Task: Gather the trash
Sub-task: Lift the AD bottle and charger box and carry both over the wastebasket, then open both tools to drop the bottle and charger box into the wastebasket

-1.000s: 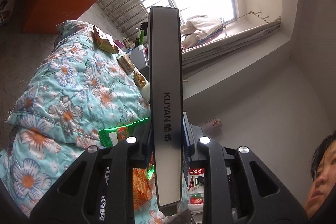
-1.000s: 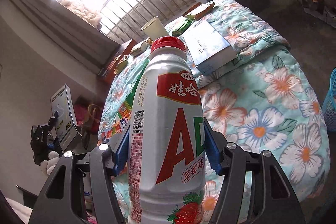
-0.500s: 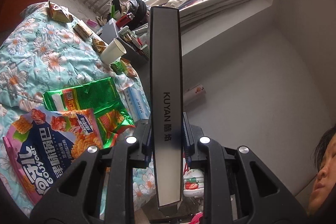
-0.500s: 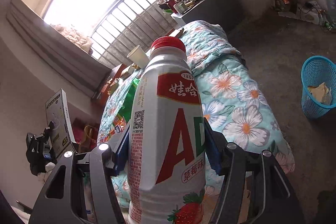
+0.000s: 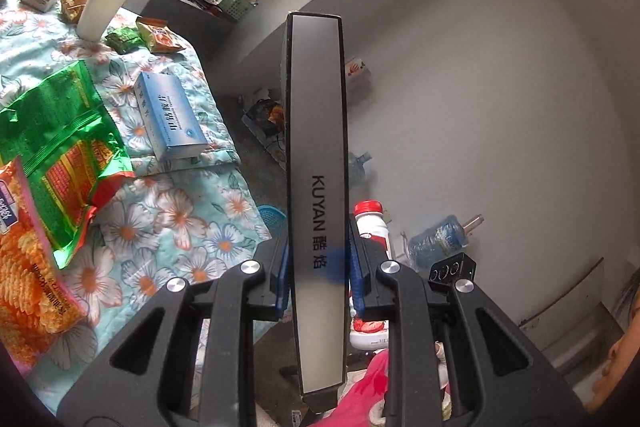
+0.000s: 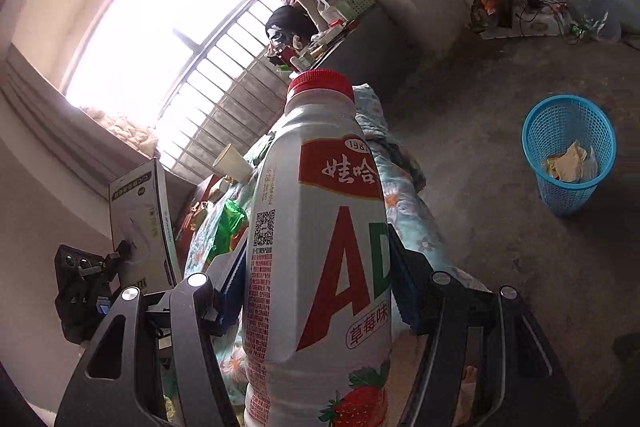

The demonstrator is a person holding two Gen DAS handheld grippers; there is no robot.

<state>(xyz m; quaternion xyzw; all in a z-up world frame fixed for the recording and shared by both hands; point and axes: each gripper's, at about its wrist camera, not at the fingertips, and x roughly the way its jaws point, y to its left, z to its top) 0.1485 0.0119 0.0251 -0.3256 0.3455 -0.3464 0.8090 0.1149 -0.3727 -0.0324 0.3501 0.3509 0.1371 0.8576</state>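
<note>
Trash sits clamped in both tools: the left gripper pinches a grey KUYAN box upright, the right gripper squeezes a white bottle. A blue basket stands at 3 o'clock on the floor.
</note>
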